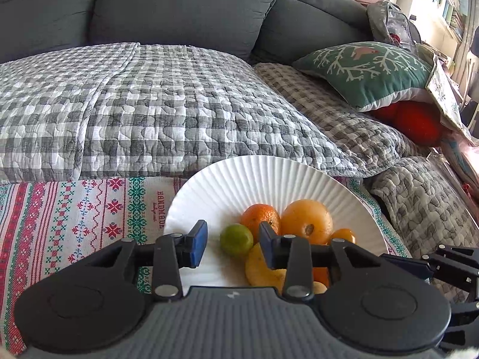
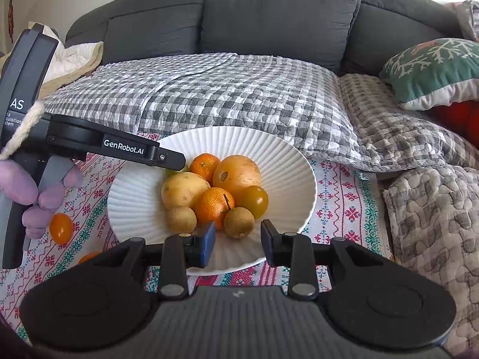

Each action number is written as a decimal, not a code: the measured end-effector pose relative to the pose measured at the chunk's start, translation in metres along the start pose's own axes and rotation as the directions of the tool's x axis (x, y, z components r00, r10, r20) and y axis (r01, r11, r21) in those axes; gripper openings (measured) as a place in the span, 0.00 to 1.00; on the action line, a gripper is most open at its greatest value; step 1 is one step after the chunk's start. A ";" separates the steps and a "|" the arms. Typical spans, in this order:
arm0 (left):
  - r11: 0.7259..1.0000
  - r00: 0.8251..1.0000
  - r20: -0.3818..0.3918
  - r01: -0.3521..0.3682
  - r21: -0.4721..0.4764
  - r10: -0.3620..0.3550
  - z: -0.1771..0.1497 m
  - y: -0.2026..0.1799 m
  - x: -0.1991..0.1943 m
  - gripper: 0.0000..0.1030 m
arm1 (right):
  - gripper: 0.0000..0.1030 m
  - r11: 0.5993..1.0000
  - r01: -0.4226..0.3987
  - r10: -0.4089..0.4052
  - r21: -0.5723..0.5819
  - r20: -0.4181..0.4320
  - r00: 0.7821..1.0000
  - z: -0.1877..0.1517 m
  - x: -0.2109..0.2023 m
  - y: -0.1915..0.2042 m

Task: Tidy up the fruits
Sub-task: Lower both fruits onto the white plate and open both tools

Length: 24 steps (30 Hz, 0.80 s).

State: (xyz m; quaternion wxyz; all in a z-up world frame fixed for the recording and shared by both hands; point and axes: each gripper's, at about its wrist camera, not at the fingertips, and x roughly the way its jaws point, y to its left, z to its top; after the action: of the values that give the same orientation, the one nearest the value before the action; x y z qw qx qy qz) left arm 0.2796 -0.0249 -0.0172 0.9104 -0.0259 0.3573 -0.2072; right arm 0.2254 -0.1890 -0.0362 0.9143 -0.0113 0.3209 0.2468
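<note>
A white ribbed plate (image 2: 287,161) on a patterned cloth holds several fruits: a big orange-yellow fruit (image 2: 236,172), two mandarins (image 2: 212,203), a yellow potato-like fruit (image 2: 184,188), a yellow-green tomato (image 2: 254,200) and two small brown fruits (image 2: 239,223). A green lime (image 1: 236,239) lies on the plate just beyond my open, empty left gripper (image 1: 232,243), which hovers over the plate's left side and also shows in the right wrist view (image 2: 175,161). My right gripper (image 2: 238,243) is open and empty at the plate's near rim. An orange tomato (image 2: 61,228) lies on the cloth left of the plate.
The patterned cloth (image 1: 74,218) covers a table in front of a grey sofa (image 1: 179,6) with checked quilts (image 1: 149,104). A green cushion (image 1: 368,71) lies at the right. Another orange fruit (image 2: 88,257) peeks out near the right gripper's left side.
</note>
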 end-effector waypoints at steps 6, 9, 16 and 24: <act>0.999 1.000 0.013 -0.011 0.034 0.011 -0.003 -0.006 -0.013 0.49 | 0.56 1.000 -0.005 0.005 -0.010 0.005 1.000 0.001 -0.007 0.006; 0.997 1.000 0.026 -0.016 0.071 0.014 -0.006 -0.011 -0.026 0.60 | 0.64 1.000 -0.017 0.017 -0.006 0.007 1.000 0.002 -0.014 0.009; 0.994 0.999 0.041 -0.028 0.106 0.024 -0.016 -0.018 -0.058 0.81 | 0.78 1.000 -0.012 0.012 -0.016 0.008 1.000 0.001 -0.036 0.019; 0.996 0.998 0.048 -0.052 0.074 0.049 -0.033 -0.017 -0.097 0.88 | 0.90 1.000 -0.005 0.005 0.007 0.015 1.000 -0.007 -0.069 0.026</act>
State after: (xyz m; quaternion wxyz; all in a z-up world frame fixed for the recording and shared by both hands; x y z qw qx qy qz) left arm 0.1874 0.0015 0.0238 0.9237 0.0127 0.3285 -0.1968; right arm 0.1630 -0.1981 0.0032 0.9161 -0.0055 0.3150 0.2481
